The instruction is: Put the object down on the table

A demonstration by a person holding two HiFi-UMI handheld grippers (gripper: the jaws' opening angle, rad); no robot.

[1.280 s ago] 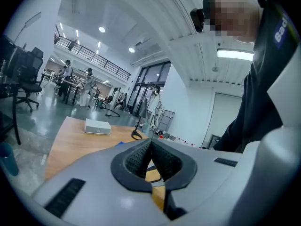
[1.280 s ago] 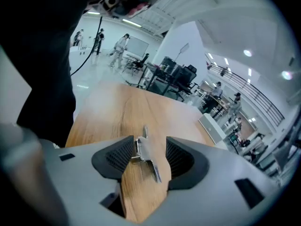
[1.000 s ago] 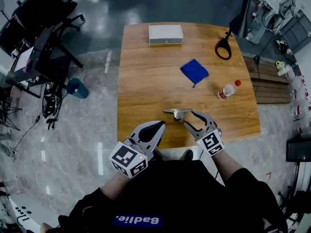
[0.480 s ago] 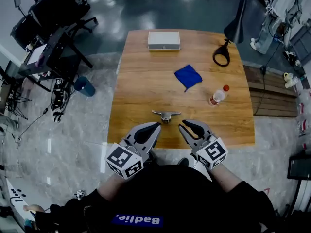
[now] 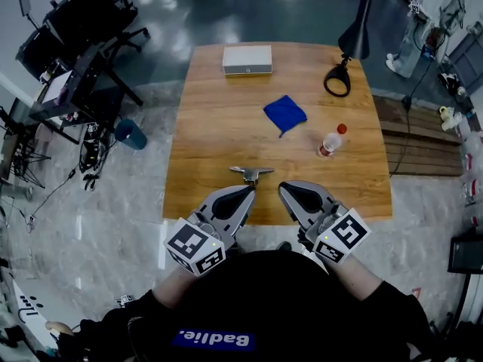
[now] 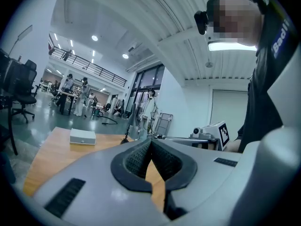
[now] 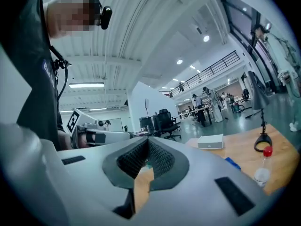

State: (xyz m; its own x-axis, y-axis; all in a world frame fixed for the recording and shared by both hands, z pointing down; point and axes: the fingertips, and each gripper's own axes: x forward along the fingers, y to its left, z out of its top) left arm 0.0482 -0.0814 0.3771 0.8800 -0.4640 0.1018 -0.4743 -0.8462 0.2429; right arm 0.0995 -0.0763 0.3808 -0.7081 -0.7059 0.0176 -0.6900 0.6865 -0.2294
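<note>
A small grey metal object [image 5: 251, 173] lies on the wooden table [image 5: 219, 134] close to its near edge, free of both grippers. My right gripper [image 5: 282, 188] hangs just right of it and nearer to me, shut, its pads meeting with nothing between them [image 7: 148, 142]. My left gripper [image 5: 250, 192] points at the object from just below, also shut and empty [image 6: 150, 142]. Neither gripper view shows the object.
Further out on the table are a blue cloth [image 5: 284, 114], a red-capped bottle [image 5: 330, 141], a white box [image 5: 247, 59] at the far edge and a black lamp [image 5: 346, 59] at the far right corner. Office chairs and a blue bin [image 5: 130, 135] stand left of the table.
The right gripper, open beside the object a second ago, has pulled back toward me and shut. The object stays on the table. The left gripper has kept its place.
</note>
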